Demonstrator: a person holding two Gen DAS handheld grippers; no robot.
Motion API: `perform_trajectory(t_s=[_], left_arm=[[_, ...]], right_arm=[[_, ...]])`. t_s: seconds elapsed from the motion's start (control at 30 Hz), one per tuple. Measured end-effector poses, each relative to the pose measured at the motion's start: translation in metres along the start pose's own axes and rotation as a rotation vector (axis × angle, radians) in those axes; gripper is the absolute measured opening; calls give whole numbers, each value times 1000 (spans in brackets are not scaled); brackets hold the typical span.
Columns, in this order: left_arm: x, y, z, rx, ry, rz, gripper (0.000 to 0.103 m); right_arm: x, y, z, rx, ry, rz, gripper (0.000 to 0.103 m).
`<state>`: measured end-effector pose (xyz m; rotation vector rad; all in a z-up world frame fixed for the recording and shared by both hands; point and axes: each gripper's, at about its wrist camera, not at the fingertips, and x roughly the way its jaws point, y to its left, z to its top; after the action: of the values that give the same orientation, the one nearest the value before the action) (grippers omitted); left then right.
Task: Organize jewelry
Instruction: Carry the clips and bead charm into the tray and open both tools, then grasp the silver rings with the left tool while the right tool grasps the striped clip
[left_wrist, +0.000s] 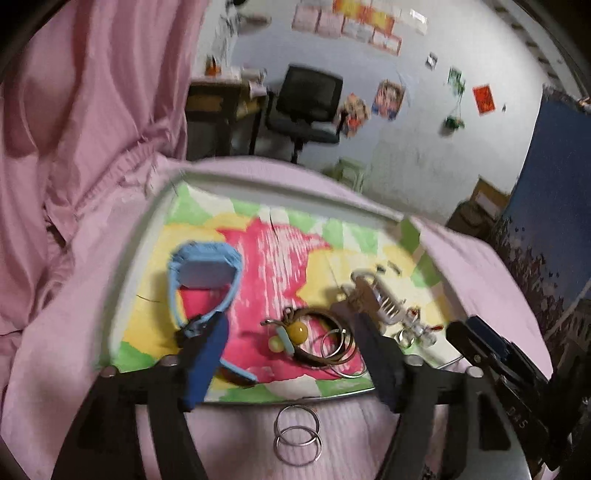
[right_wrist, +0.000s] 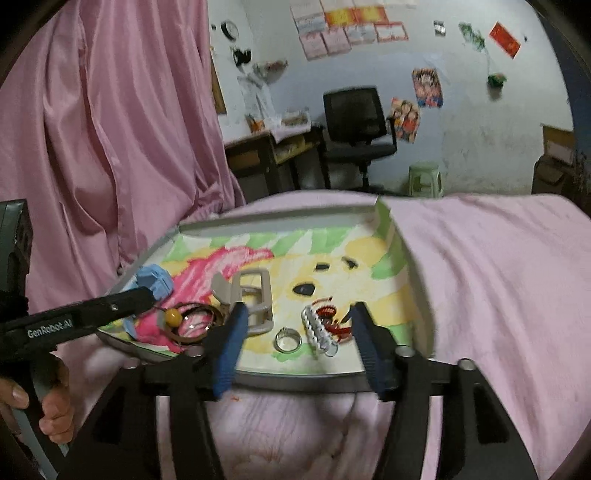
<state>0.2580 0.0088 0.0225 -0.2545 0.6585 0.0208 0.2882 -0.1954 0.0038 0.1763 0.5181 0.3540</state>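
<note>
Jewelry on colourful tray (right_wrist: 417, 280) | silver ring (right_wrist: 287, 339), white beaded clip (right_wrist: 318, 329), possibly a hairpiece | both between right gripper (right_wrist: 295, 341) fingers, spread wide, grasping nothing

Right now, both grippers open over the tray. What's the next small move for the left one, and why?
Probably ease the left gripper back and down toward the two linked metal rings. They lie on the pink cloth just outside the tray, while the blue watch, bangles and hair clip already sit inside. Its jaws stand open with nothing between them.
</note>
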Motion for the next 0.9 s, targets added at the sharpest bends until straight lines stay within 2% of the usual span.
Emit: perform_trajectory(t_s=[0.07,0.13,0.27,0.33,0.5,0.7,0.9], left_arm=[[-11,1,-1,-4,-19,-11,71],[-25,3,-4,-18,-46,-16,79],[-55,8,-11,-36,-122,-17,89],[-68,10,-16,-38,-154,-8,100],[-97,13,-35,-10,-239,-3,102],[-107,8,-59,95,-231,19,103],[-99,13,-72,121,-155,15,103]], right_arm=[[-18,2,1,-8,-52,-1,66],[-33,4,2,-12,-100,8,86],[-67,8,1,-19,-193,14,102],[-82,10,1,-20,-226,14,102],[-110,14,-11,-47,-246,5,102],[-121,13,-29,-71,-160,5,102],[-109,14,-46,-114,-29,29,102]])
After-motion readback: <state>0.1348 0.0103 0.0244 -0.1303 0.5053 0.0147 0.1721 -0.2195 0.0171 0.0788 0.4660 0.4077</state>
